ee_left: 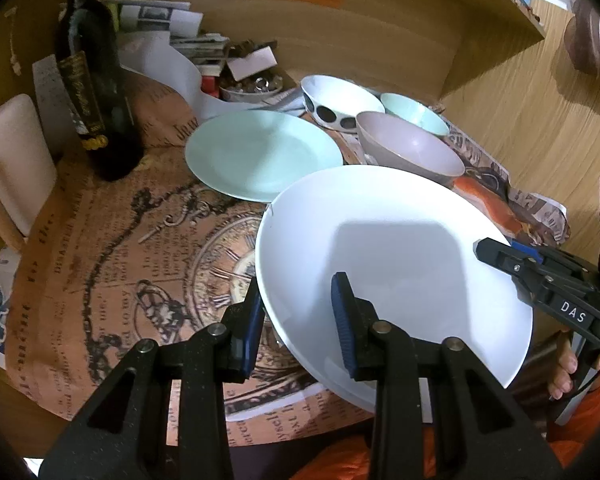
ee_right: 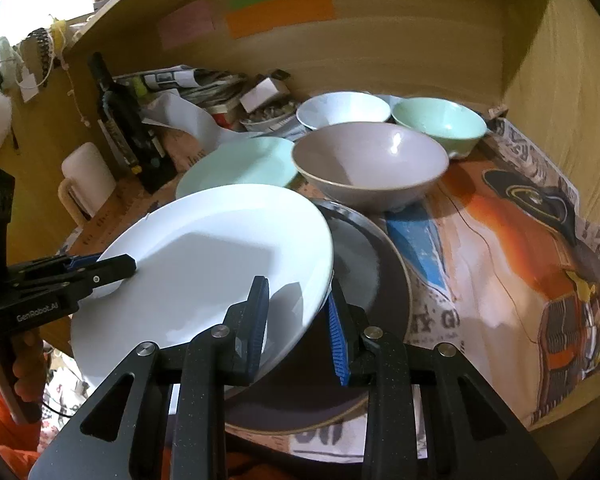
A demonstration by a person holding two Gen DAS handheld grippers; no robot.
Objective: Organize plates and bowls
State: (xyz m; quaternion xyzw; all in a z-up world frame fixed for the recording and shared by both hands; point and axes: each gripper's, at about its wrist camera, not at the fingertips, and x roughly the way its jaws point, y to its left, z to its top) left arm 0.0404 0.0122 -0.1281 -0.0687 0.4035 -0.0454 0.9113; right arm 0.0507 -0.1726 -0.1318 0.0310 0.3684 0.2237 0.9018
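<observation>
The white plate filled the lower right of the left wrist view, tilted and apparently raised above a dark plate, with the mauve bowl and mint plate behind it. The left gripper pinched its near rim between narrow jaws. The right gripper clamped the opposite rim likewise.

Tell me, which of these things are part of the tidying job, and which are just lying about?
Part of the job:
- white plate, held at its rim by the left fingers and right fingers
- mint plate
- dark plate
- pinkish bowl
- mint bowl
- white spotted bowl

Lying about:
- dark bottle
- stack of papers
- white mug
</observation>
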